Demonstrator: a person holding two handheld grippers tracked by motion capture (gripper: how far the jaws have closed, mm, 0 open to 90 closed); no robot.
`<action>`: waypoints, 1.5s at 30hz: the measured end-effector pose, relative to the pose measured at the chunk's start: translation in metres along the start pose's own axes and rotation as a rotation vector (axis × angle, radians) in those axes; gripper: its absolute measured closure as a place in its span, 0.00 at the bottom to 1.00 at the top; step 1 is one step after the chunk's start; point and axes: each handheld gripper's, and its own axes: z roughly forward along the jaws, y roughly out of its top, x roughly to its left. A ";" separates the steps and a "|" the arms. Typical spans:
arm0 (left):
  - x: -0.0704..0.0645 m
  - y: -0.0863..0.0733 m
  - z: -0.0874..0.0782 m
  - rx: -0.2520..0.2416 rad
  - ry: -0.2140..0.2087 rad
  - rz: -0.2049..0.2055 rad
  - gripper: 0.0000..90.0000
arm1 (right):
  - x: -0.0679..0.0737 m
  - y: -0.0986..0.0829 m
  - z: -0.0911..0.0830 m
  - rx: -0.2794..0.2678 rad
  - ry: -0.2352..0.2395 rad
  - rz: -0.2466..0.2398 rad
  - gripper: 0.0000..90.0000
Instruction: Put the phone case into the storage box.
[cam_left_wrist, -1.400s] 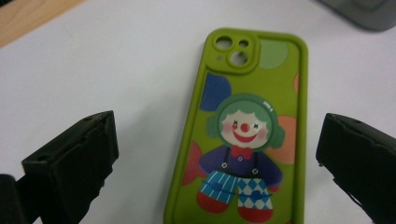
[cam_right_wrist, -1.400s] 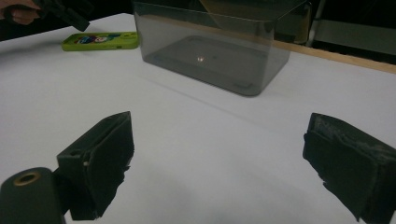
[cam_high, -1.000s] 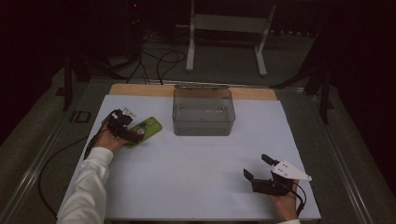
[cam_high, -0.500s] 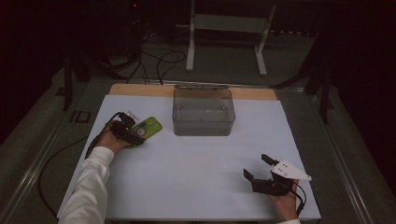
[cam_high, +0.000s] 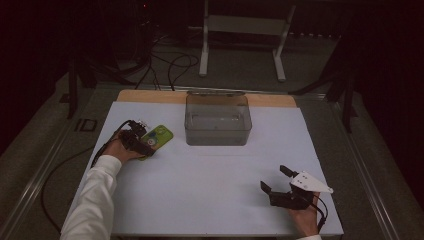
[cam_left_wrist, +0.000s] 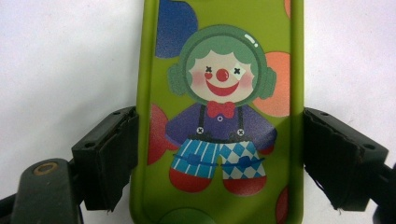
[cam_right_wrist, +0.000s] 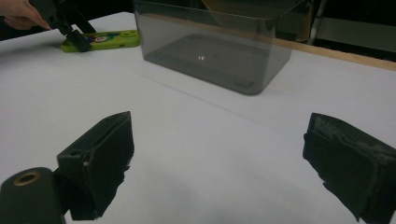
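Phone case (cam_left_wrist: 219, 116): lime green, printed clown — green hair, white face, red nose, red bow tie, purple shirt, blue-and-white striped and diamond trousers, red shoes; blue, orange, red circles behind.
Left gripper (cam_left_wrist: 219, 154): black.
Right gripper (cam_high: 281, 182): black, white-grey plate on top.
Bin (cam_high: 218, 120), far centre: smoky grey, see-through.
Table cover (cam_high: 210, 190): white; far edge strip tan wood.
Sleeve (cam_high: 92, 200), near left: white.

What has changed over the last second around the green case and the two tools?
The left tool has eased slightly toward the person, and its jaws now straddle the green clown case, one at each long edge; whether they are clamped is unclear. The case lies flat in much the same place. The right tool, open above the table, and the clear bin have not moved.
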 end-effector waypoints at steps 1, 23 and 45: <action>0.000 0.000 0.000 0.003 0.002 -0.008 0.18 | 0.000 0.000 0.000 0.001 0.001 -0.001 0.10; -0.009 0.001 -0.008 -0.067 0.029 -0.051 0.18 | 0.000 0.000 0.000 0.002 0.000 0.000 0.10; -0.032 -0.013 -0.050 -0.208 0.127 -0.071 0.18 | 0.000 0.000 0.000 0.001 -0.003 -0.002 0.10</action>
